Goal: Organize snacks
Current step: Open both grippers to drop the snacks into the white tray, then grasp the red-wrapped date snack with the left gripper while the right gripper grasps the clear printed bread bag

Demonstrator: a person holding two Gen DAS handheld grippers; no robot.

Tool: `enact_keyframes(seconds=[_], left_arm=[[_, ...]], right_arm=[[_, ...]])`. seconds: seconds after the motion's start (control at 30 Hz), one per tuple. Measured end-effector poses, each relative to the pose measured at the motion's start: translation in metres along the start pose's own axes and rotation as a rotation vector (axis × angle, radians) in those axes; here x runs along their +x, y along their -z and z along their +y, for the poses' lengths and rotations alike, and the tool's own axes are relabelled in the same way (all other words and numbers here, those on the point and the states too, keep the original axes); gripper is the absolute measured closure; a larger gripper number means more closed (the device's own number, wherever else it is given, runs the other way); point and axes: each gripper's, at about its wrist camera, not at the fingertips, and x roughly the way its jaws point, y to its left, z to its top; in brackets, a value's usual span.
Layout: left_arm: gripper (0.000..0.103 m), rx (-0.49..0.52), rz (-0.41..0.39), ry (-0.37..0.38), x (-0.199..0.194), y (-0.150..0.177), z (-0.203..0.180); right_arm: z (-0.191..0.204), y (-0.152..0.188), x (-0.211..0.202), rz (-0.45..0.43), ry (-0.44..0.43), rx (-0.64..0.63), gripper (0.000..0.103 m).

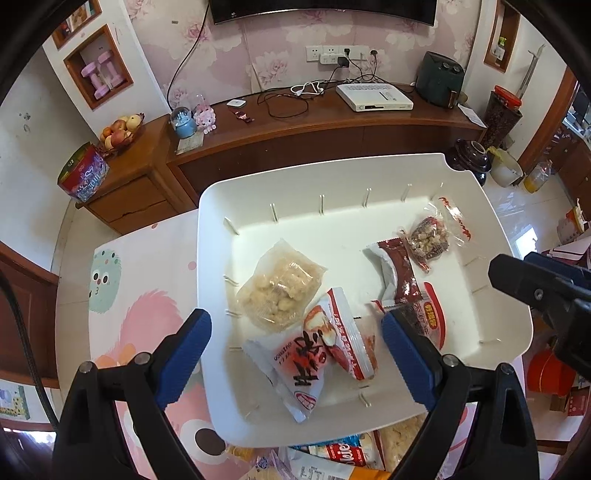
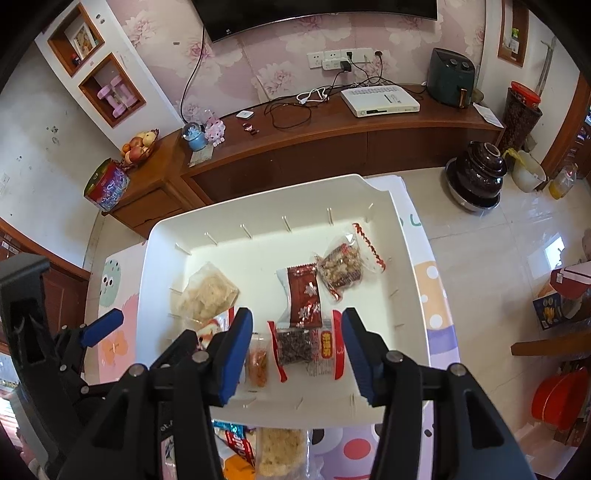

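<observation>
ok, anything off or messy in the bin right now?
Nothing spilled or torn. The white bin holds six snack packets lying loosely: the white packet and the red-and-white packet overlap near the front edge, crooked. More packets lie outside, in front of the bin.

Home living room. Pink floral wallpaper (image 1: 280, 55) behind a wall-mounted television (image 1: 321, 11). Long low wooden TV cabinet (image 1: 332, 129) carries a white set-top box (image 1: 373, 96), loose cables, a snow globe (image 1: 183, 122). Fruit bowl (image 1: 120, 131) on the side cabinet. Wall niche holds pink dumbbells (image 1: 102, 74). Glossy tiled floor (image 2: 491, 236) with a dark ceramic jar (image 2: 480, 173). Worktop covered in a cartoon-print cloth (image 1: 147, 295).
</observation>
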Motion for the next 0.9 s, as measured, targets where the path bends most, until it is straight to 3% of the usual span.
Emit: enact_keyframes(seconds=[0.47,0.9], left_arm=[[0.01,-0.028,-0.031,0.018,-0.046,0.034,0.001],[0.01,-0.108,-0.05,0.046,-0.092,0.108,0.014]], right_arm=[[-0.005,0.034,-0.032,-0.006,-0.034,-0.01,0.052],[-0.005,0.106,-0.066,-0.01,-0.036,-0.118,0.052]])
